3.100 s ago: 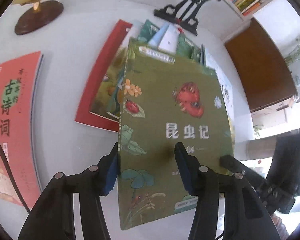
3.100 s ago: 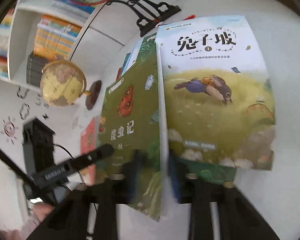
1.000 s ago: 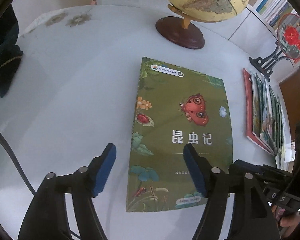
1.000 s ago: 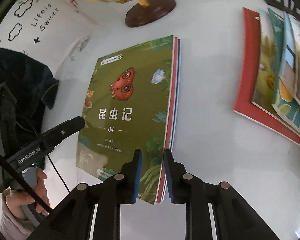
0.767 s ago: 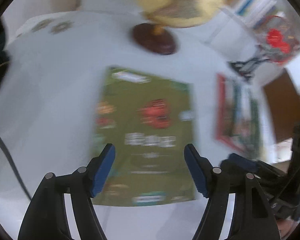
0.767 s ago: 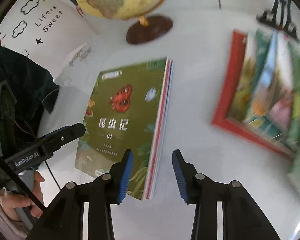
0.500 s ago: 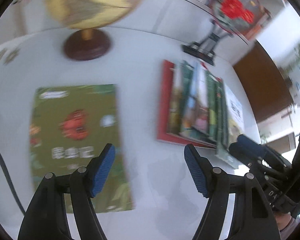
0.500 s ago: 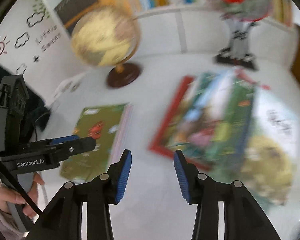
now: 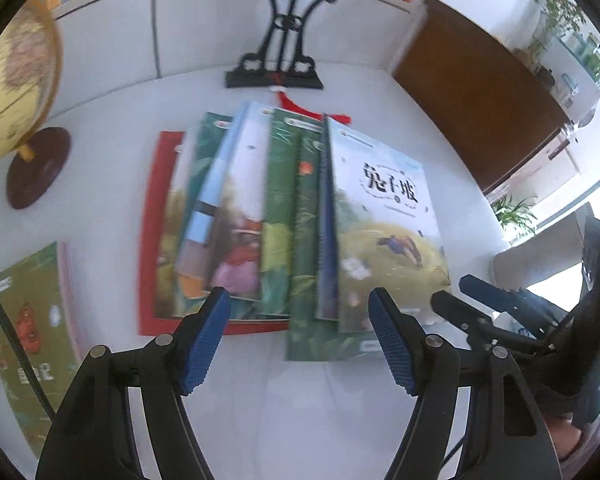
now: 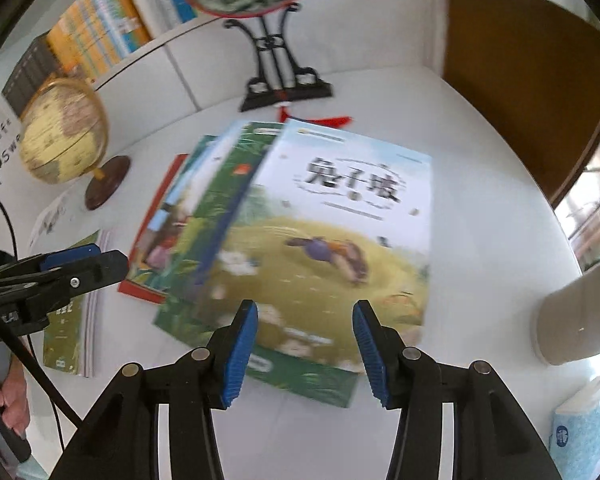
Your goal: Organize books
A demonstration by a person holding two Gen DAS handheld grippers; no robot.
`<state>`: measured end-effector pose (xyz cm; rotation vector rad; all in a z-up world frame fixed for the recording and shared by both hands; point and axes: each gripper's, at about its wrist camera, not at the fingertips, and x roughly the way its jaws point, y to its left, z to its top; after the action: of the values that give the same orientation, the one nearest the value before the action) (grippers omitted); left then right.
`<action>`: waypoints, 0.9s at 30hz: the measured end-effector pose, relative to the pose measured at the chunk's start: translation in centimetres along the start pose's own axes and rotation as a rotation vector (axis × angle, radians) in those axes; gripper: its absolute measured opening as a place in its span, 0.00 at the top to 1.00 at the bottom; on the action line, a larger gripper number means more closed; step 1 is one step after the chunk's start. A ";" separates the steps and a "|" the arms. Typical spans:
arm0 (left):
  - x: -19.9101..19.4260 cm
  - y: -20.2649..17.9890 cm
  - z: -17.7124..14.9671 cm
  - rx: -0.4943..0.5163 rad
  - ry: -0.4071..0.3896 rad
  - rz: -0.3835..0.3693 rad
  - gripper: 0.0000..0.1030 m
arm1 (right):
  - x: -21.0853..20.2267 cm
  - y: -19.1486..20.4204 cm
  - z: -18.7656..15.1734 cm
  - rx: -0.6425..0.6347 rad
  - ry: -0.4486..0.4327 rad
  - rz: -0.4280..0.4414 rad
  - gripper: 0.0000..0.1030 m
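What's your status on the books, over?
Left gripper open, empty. Right gripper empty, jaws just opened. Green insect book lies apart; fanned pile ahead, rabbit book on top. Nothing blocking.

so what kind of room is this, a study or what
Likely a home study or reading corner: a shelf of books along the wall, a globe on the white table, and fanned-out children's picture books.

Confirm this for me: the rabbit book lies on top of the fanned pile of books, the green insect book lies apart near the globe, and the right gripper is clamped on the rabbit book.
Not quite. The right gripper is open and holds nothing, as the right wrist view shows; its jaws have just been opening. The rabbit book does top the fanned pile, and the green insect book lies apart near the globe.
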<state>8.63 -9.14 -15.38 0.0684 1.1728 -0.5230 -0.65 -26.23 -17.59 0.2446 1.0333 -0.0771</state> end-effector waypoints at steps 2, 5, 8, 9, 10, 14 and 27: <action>0.8 -1.1 0.1 0.013 0.019 0.012 0.32 | 0.4 -0.8 -0.2 0.005 0.007 -0.002 0.53; 1.8 -2.6 0.2 0.039 0.037 0.021 0.32 | 1.2 -2.3 -0.2 0.018 0.026 -0.001 0.53; 2.8 -3.7 0.3 0.057 0.056 0.033 0.32 | 2.0 -3.5 -0.3 0.039 0.048 0.005 0.53; 3.1 -4.0 0.4 0.059 0.062 0.036 0.32 | 2.3 -4.0 -0.4 0.051 0.058 0.012 0.53; 3.4 -4.3 0.4 0.062 0.069 0.042 0.32 | 2.5 -4.3 -0.5 0.059 0.064 0.019 0.53; 4.5 -4.9 0.6 0.070 0.098 0.058 0.32 | 3.3 -4.9 -0.7 0.072 0.098 0.032 0.52; 6.2 -4.0 1.4 -0.019 0.117 -0.042 0.27 | 4.6 -6.9 -0.5 0.100 0.119 0.049 0.30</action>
<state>9.87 -15.35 -19.49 0.0582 1.2953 -0.5504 0.10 -32.53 -22.90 0.3689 1.1422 -0.0704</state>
